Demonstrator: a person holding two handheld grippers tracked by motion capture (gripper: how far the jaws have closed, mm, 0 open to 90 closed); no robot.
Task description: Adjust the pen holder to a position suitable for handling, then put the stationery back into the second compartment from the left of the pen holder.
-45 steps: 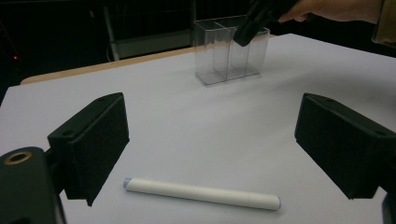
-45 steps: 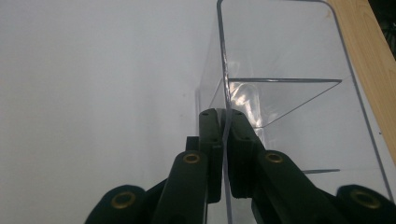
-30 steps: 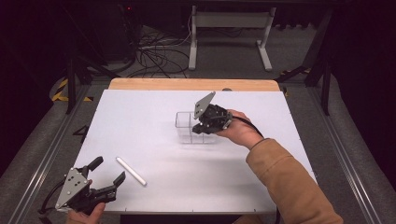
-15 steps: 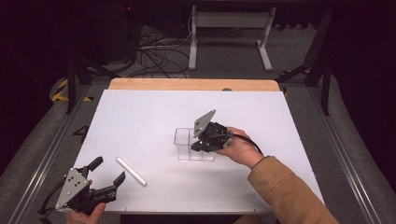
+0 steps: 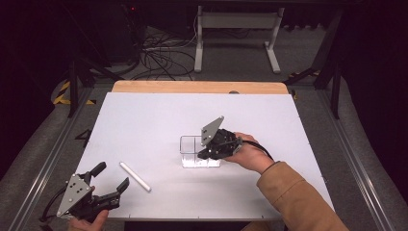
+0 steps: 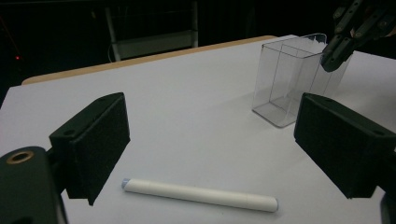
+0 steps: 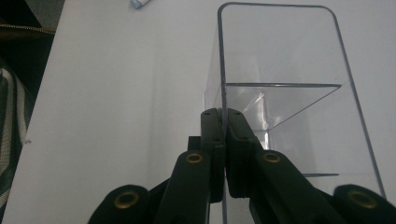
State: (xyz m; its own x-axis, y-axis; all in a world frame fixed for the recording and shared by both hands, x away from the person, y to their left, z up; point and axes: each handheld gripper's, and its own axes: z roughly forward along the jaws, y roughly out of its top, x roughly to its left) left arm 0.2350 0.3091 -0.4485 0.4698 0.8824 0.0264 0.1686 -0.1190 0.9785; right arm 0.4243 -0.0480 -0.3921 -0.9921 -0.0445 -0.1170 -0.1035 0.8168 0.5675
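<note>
A clear plastic box (image 5: 191, 150) with an inner divider stands upright on the white table top (image 5: 159, 120), right of centre. My right gripper (image 5: 203, 154) is shut on the box's near side wall, and in the right gripper view the thin wall (image 7: 280, 56) runs up between the pressed jaws (image 7: 223, 114). A white stick (image 5: 134, 176) lies flat near the front left. My left gripper (image 5: 111, 176) rests open just left of it, jaws wide apart. In the left gripper view (image 6: 217, 135) the stick (image 6: 201, 195) lies between and below the jaws, with the box (image 6: 285, 84) and right gripper (image 6: 334, 58) beyond.
The white top lies on a wooden table whose edge (image 5: 192, 86) shows at the back. Behind it are cables (image 5: 159, 53) and a metal stand (image 5: 235, 33) on the floor. A tan sleeve (image 5: 298, 197) comes in from the bottom right.
My right gripper has drawn the clear box nearer to the front of the table and slightly lower. The left gripper and the white stick have stayed where they were.
</note>
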